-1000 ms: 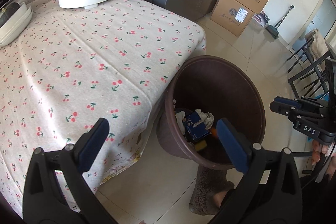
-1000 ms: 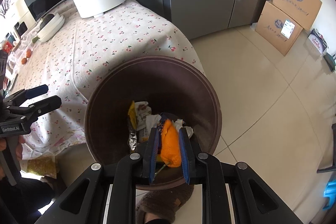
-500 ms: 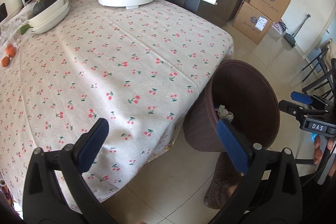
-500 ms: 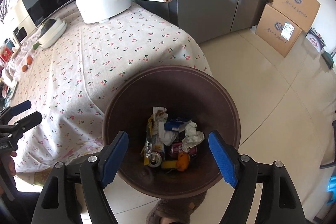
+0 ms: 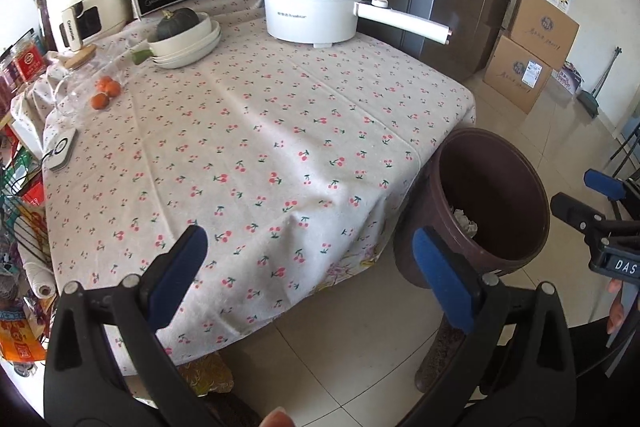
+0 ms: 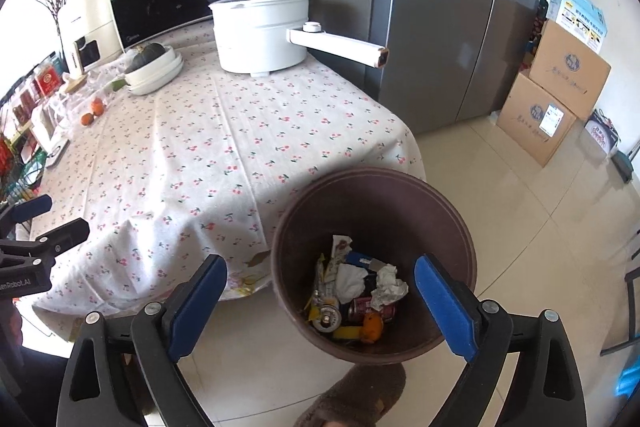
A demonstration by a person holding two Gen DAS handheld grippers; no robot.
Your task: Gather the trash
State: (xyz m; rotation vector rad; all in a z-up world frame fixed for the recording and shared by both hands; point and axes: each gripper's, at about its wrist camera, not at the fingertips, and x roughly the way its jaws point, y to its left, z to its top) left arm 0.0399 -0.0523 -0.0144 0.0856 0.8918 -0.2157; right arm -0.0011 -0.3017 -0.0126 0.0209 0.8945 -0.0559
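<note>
The right claw (image 6: 320, 303) hangs over the round dark-brown plastic bin (image 6: 452, 219) with its blue-padded jaws wide and opening further, nothing between them. Down in the bin lies the trash: crumpled white paper (image 6: 386, 287), a blue carton (image 6: 360, 261), printed wrappers, drink cans (image 6: 326, 313) seen end-on, and an orange scrap (image 6: 372, 325) that may be fruit peel, though it is too small to tell. The bin's near wall cuts off the lowest part of the pile.

The left claw (image 5: 310, 277) is also spread wide and empty, over the edge of the bench covered in a white cherry-print cloth (image 5: 256, 131). From the left wrist view the bin stands on the tiled floor just beside the bench corner, and its rim hides nearly everything inside except one wad of pale paper (image 5: 464, 221). The right claw shows there only as black arms and a blue tip at the frame's right edge.

At the far end of the bench stand a white lidded electric pot with a long handle (image 5: 312, 7) and stacked white bowls holding a dark green squash (image 5: 178, 23). A fingertip intrudes at the bottom edge, and a fuzzy brown slipper (image 6: 360, 391) is partly cut off below the bin.
</note>
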